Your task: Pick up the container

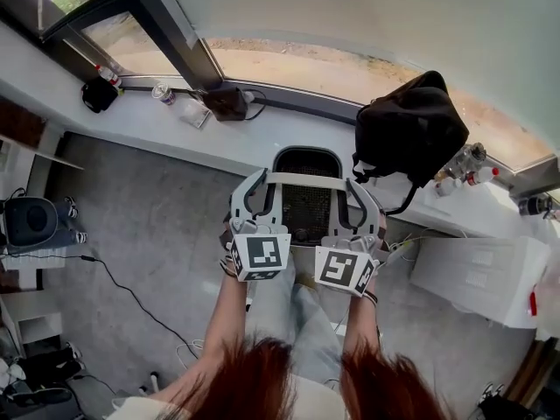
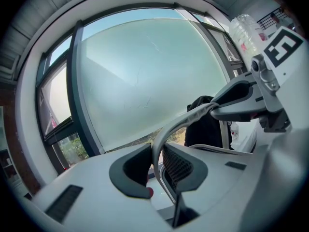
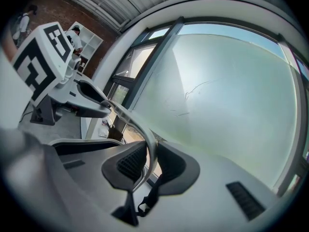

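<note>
Well, the black mesh container hangs in the air in front of the person. It is above the grey floor and just short of the long white counter under the window, where a black backpack sits.

It hangs from a pale grey curved handle band, and both ends of that band are pinched. The left hand-held gripper has its jaws closed onto the left end. The right hand-held gripper does the same at the right end. Neither pair meets fully, since the band fills the gap.

To my eye the lift goes well only if both hands rise level and at one pace, so the band neither twists nor slides through the pads. It is a thin strip, so I would guess a tilt could let it slip. The container also needs to stay clear of the counter edge and the backpack's dangling strap.

From above, the container's underside and depth are hidden, and I cannot tell whether anything lies inside. Each gripper view shows only the band, a patch of mesh and the other gripper.
</note>
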Demonstrator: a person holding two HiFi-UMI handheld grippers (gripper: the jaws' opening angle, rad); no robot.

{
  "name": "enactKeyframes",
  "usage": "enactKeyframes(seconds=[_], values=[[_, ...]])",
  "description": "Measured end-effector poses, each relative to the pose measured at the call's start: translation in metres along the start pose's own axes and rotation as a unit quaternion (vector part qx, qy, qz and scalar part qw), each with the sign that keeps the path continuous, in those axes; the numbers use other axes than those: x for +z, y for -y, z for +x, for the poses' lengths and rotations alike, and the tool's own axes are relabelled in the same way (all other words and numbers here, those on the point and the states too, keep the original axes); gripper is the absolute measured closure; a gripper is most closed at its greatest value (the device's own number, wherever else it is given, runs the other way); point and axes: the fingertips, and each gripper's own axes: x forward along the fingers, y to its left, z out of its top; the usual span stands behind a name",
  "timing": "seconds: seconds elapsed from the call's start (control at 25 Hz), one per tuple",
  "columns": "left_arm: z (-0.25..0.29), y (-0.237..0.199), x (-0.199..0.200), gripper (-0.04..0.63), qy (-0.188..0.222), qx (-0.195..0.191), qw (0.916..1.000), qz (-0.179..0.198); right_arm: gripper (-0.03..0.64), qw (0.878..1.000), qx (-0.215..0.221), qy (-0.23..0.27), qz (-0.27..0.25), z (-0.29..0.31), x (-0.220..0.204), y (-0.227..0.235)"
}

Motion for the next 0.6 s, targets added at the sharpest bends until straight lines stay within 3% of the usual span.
enactKeyframes(seconds=[0.6], values=[[-0.066,-0.005,0.063,0.514,0.02,0.02,0.9994,-0.019,0.535,0.999,-0.016,0.039,-0.005,-0.065,0.054,0.028]])
